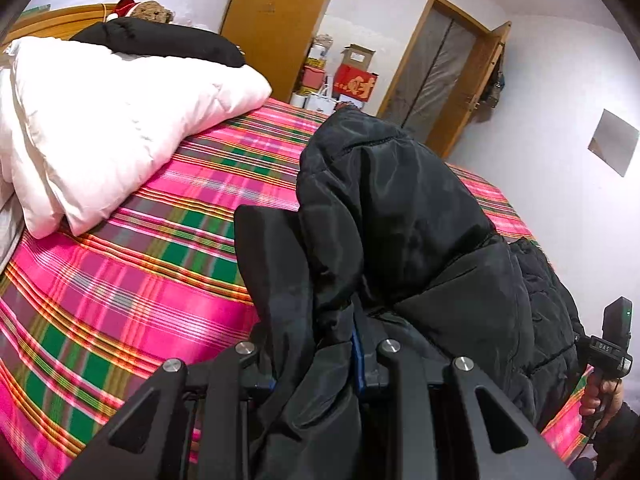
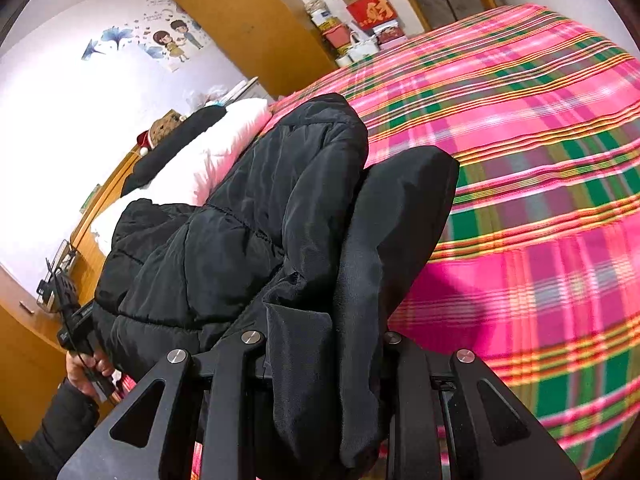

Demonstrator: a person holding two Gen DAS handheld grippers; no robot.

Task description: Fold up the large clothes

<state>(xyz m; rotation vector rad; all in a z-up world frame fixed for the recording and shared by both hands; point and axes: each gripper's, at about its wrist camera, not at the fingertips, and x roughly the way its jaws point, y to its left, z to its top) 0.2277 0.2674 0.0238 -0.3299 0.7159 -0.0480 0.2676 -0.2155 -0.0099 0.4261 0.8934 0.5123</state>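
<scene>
Black padded jacket [image 1: 400, 208] bunched and lifted, hanging between both grippers above the plaid bed [image 1: 120, 280]. Left gripper [image 1: 316, 344]: fingers clamped on a wad of jacket fabric, cloth spilling forward past the fingertips and off to the right of them. Right gripper [image 2: 320, 340]: fingers also clamped on the jacket [image 2: 240, 220], a flap draped over the right-hand finger, bulk of the garment sitting left of and ahead of the fingers.

Progress, as a judgement: early. No neat fold visible, the jacket is a crumpled heap in the air, not laid flat. Left to do: spread it on the bed, fold sleeves in, fold body over.

Around: white duvet [image 1: 100, 120] ahead-left of the left fingers, another black garment [image 1: 160, 40] on top of it, teddy bear [image 1: 152, 10] behind that by the headboard. Wardrobe [image 1: 276, 12], stack of boxes [image 1: 352, 80] and a door [image 1: 444, 60] far ahead. Plaid sheet ahead-right of the right fingers is open. The duvet takes up the head end, so laying room is only the plaid part; hanging fabric hides both pairs of fingertips.
</scene>
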